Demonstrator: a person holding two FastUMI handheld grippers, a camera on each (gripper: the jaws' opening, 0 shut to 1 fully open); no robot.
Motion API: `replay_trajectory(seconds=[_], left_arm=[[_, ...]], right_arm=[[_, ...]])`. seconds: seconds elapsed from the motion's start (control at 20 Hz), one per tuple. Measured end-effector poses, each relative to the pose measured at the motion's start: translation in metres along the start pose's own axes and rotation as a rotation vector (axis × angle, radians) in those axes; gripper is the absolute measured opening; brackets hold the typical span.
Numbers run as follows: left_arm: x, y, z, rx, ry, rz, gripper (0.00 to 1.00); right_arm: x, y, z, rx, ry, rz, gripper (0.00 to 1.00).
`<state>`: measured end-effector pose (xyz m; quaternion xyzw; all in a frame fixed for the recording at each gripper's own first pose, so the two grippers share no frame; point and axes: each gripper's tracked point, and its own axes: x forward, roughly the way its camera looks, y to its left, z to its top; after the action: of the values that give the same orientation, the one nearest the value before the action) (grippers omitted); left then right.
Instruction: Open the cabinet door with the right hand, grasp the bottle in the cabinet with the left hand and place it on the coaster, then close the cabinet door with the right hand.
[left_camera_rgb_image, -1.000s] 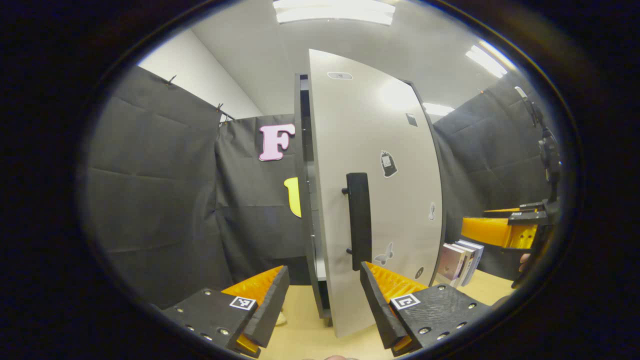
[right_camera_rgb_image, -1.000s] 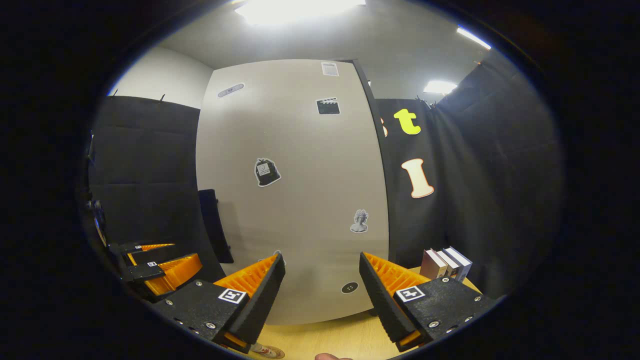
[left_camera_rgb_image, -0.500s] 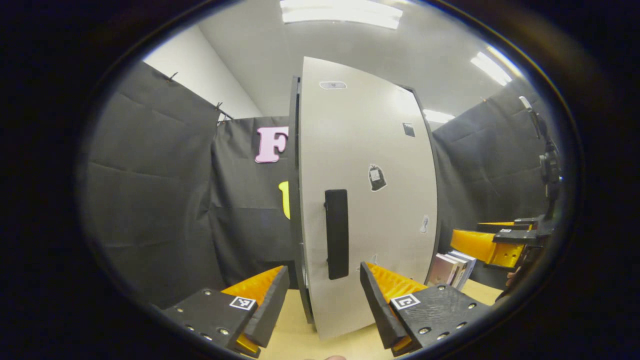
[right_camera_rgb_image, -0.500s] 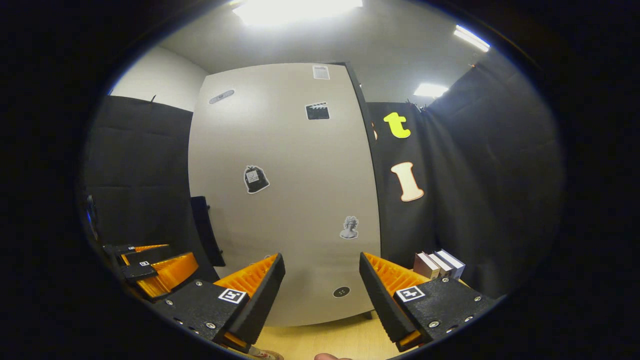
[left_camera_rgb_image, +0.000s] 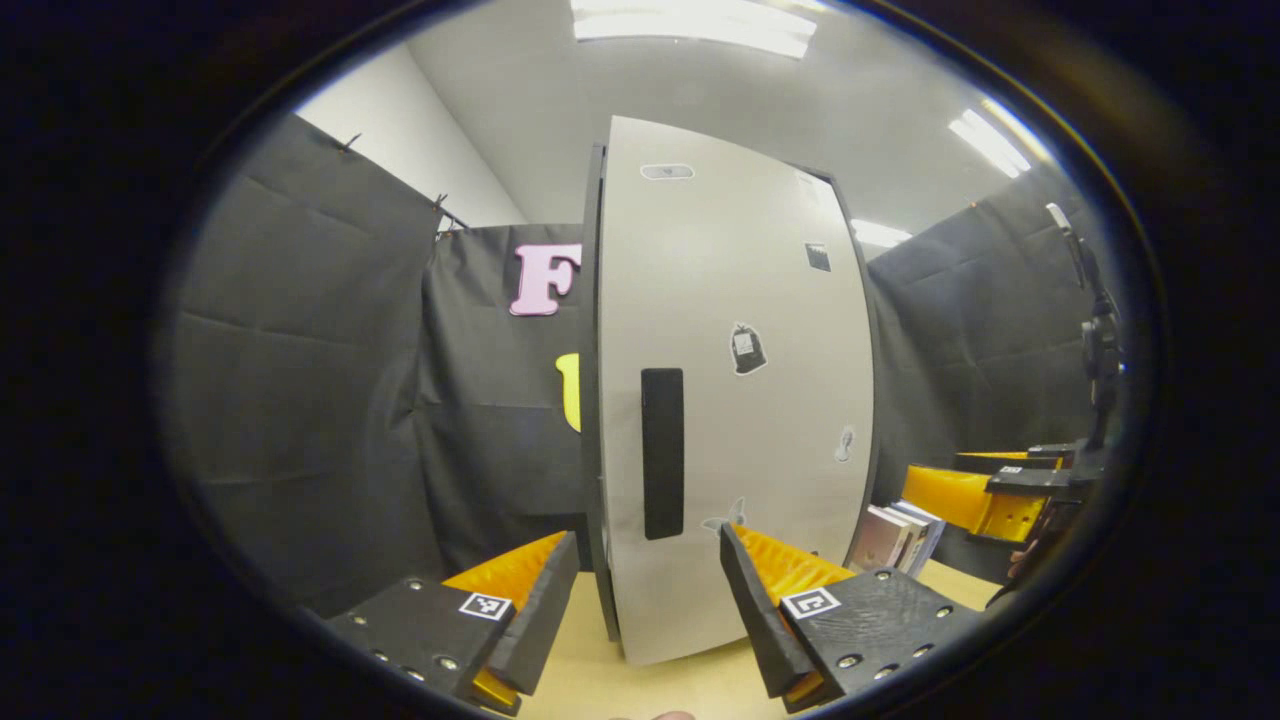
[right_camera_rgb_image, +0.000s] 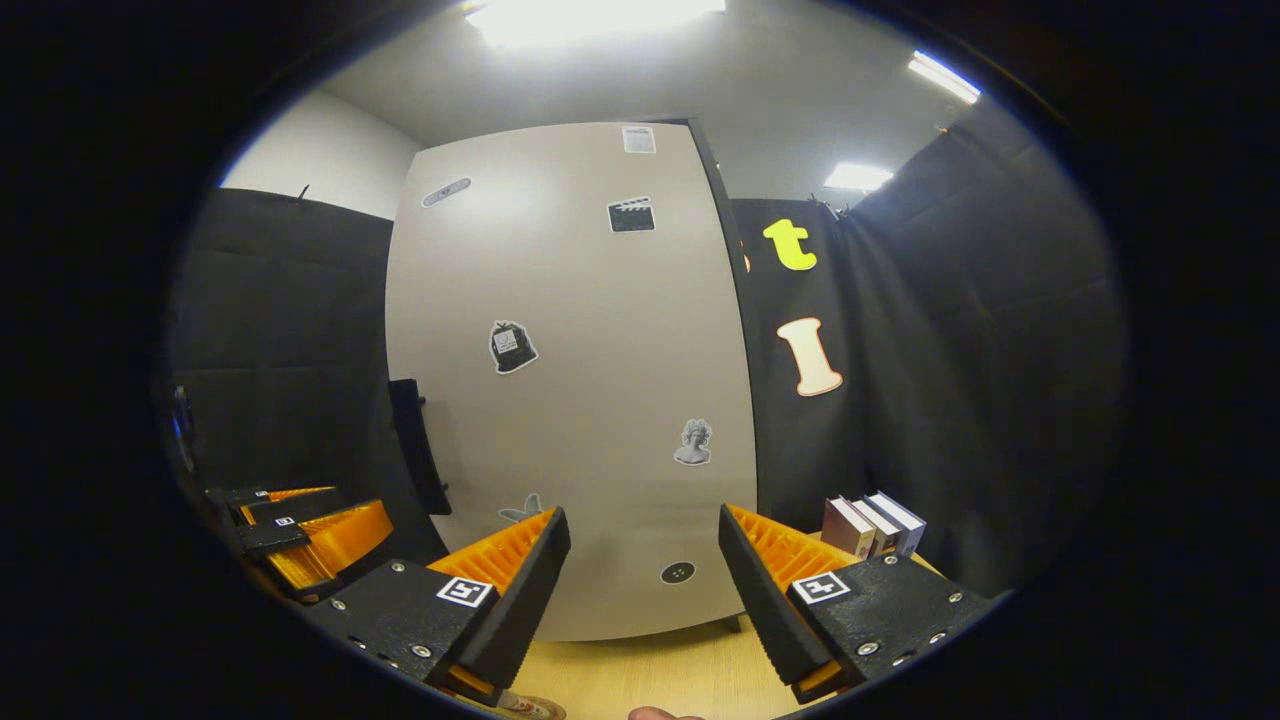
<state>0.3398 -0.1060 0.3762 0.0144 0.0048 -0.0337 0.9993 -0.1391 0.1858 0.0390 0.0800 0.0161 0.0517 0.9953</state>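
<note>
– What colour is the cabinet door (left_camera_rgb_image: 740, 400)?
– Pale grey-beige and matte, dotted with small black-and-white stickers (right_camera_rgb_image: 512, 347). Its handle (left_camera_rgb_image: 662, 453) is plain black, and so is the cabinet's frame edge (left_camera_rgb_image: 592, 400).
– And the table (right_camera_rgb_image: 650, 680)?
– Light wood, a yellowish tan.
– The books (right_camera_rgb_image: 868, 524) at its far right edge?
– Pinkish-brown and white covers with pale page edges.
– The ceiling (right_camera_rgb_image: 600, 70)?
– Flat light grey, with bright white light panels (left_camera_rgb_image: 690, 20).
</note>
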Motion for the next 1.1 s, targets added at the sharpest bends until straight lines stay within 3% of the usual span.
replay_trajectory(seconds=[0.15,0.2,0.5,0.55,0.65,0.7,0.8,0.85,0.95,1.0,1.1], left_arm=[[0.006,0.002,0.000,-0.014,-0.008,0.001,0.82],[0.008,0.002,0.000,-0.016,-0.009,0.001,0.87],[0.012,-0.007,0.004,-0.011,-0.011,-0.030,0.87],[0.012,-0.009,0.004,-0.008,-0.013,-0.034,0.82],[0.013,-0.012,0.007,-0.009,-0.021,-0.046,0.87],[0.013,-0.013,0.008,-0.013,-0.024,-0.053,0.82],[0.014,-0.013,0.011,-0.014,-0.037,-0.055,0.82],[0.014,-0.014,0.013,-0.016,-0.046,-0.058,0.87],[0.016,-0.017,0.018,-0.019,-0.055,-0.067,0.82],[0.016,-0.017,0.018,-0.019,-0.061,-0.069,0.87],[0.016,-0.020,0.021,-0.028,-0.078,-0.077,0.87]], right_arm=[[-0.004,-0.003,0.001,0.000,-0.006,-0.006,0.93],[-0.004,-0.004,0.001,-0.003,-0.006,-0.010,0.93],[-0.006,-0.008,0.003,-0.005,-0.013,-0.019,0.93],[-0.005,-0.009,0.003,-0.004,-0.014,-0.022,0.93],[-0.005,-0.011,0.003,-0.004,-0.013,-0.025,0.93],[-0.006,-0.012,0.003,-0.001,-0.012,-0.027,0.93],[-0.006,-0.013,0.004,0.003,-0.015,-0.032,0.93],[-0.006,-0.015,0.006,0.001,-0.021,-0.038,0.93],[-0.007,-0.016,0.012,-0.004,-0.042,-0.043,0.93],[-0.006,-0.017,0.015,-0.012,-0.051,-0.050,0.93],[-0.006,-0.017,0.017,-0.021,-0.063,-0.053,0.93]])
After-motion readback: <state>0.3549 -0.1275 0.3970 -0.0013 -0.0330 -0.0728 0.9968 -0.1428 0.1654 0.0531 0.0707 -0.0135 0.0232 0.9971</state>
